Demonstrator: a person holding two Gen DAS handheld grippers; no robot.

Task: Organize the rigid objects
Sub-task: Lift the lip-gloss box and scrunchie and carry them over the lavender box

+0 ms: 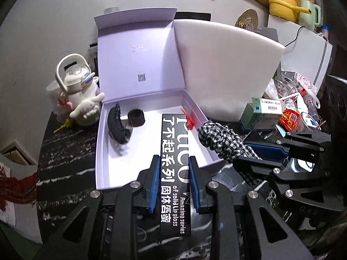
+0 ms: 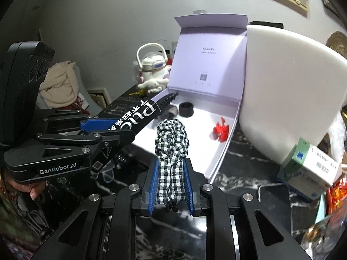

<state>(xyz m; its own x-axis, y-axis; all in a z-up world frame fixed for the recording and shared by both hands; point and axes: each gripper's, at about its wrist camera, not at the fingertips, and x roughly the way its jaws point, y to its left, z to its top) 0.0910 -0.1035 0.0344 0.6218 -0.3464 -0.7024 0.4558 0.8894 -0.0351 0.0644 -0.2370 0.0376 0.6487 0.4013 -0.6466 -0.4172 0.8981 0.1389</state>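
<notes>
My left gripper [image 1: 173, 182] is shut on a long black lip gloss box [image 1: 175, 151] with white lettering, held above the near edge of the open lilac gift box [image 1: 102, 151]. My right gripper [image 2: 170, 184] is shut on a black-and-white checked scrunchie [image 2: 172, 138], raised in front of the same gift box [image 2: 223, 151]. Inside the box lie a black claw hair clip [image 1: 118, 125], a black ring-shaped band [image 1: 136, 118] and a small red bow clip [image 2: 220, 131]. The right gripper [image 1: 256, 151] shows beside the left one, and the left gripper [image 2: 121, 127] shows in the right wrist view.
A white cartoon-dog kettle [image 1: 80, 91] stands left of the box. A large white curved board [image 1: 225, 69] leans at its right. Green-and-white cartons [image 2: 312, 169], snack packets [image 1: 290, 117] and clutter crowd the dark marble table [image 1: 65, 151] on the right. A phone [image 2: 273, 197] lies near the cartons.
</notes>
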